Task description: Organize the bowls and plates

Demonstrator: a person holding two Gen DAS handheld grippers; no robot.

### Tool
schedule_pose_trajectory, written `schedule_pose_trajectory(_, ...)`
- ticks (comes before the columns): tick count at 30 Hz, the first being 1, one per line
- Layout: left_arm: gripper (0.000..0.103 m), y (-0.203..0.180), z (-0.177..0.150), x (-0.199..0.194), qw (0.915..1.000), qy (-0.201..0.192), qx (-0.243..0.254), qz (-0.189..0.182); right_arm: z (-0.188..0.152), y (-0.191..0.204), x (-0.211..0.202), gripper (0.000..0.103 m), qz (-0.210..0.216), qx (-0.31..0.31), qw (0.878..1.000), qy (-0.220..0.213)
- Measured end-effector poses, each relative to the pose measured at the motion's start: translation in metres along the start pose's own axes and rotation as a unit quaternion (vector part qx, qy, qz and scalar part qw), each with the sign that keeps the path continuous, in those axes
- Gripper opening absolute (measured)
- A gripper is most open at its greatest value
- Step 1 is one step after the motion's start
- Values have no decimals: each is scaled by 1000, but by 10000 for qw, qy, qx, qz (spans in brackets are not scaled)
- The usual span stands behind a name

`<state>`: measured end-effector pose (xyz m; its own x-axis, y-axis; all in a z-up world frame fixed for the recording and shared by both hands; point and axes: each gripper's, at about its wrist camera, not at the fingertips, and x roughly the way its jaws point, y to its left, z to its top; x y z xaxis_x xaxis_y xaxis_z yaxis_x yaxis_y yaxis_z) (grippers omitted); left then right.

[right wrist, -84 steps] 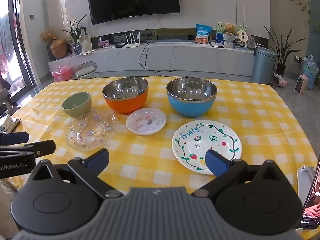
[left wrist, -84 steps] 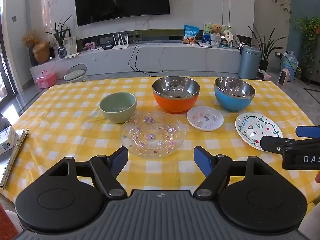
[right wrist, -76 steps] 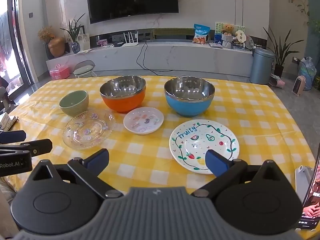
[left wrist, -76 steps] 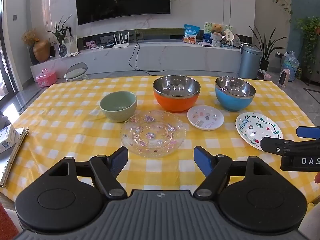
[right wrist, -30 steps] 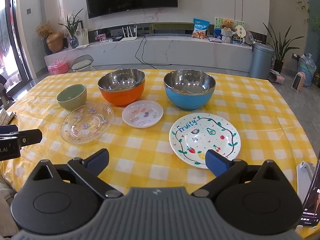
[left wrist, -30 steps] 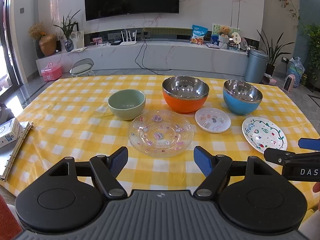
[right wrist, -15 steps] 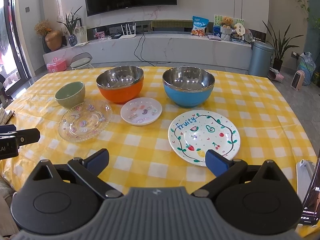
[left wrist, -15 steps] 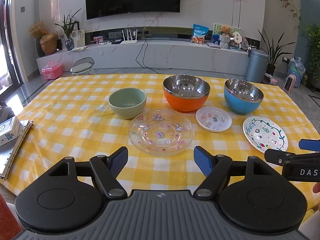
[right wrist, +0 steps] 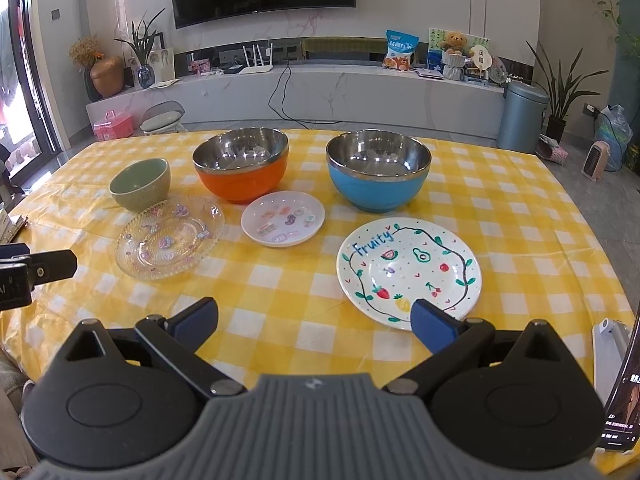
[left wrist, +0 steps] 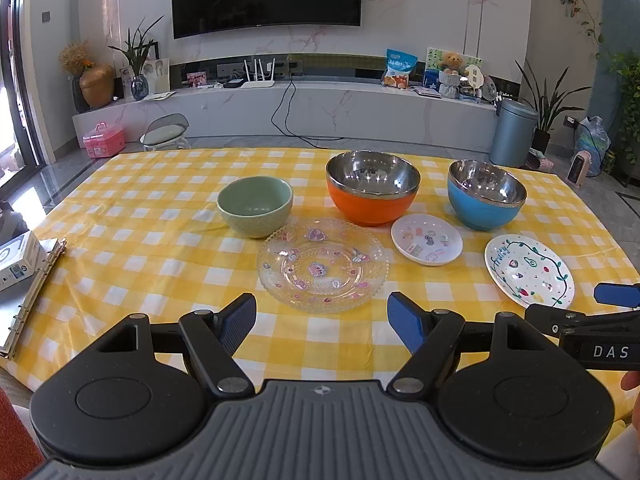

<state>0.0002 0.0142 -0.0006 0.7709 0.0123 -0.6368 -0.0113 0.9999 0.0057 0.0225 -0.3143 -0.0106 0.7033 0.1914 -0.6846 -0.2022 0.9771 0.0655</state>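
Fruit plate (right wrist: 408,268) near edge hidden behind right tongs (right wrist: 314,318); both tongs spread, left tongs (left wrist: 322,322) empty.

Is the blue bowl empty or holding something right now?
Empty. The blue bowl stands upright, and the right wrist view shows only bare steel with reflections inside.

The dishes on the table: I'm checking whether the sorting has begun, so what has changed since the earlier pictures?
No dish has moved. Only the views shifted slightly: both hand-held grippers, left and right, drifted a little but stay open and empty above the near edge. The green bowl, orange bowl, blue bowl, glass plate, small plate and fruit plate lie as before.
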Motion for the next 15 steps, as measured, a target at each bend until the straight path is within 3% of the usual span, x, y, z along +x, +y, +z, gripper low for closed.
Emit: schedule_pose_trajectory(15, 88, -1, 0, 2, 10000, 55, -34, -34, -2, 0, 3, 100, -21, 12, 10000, 86)
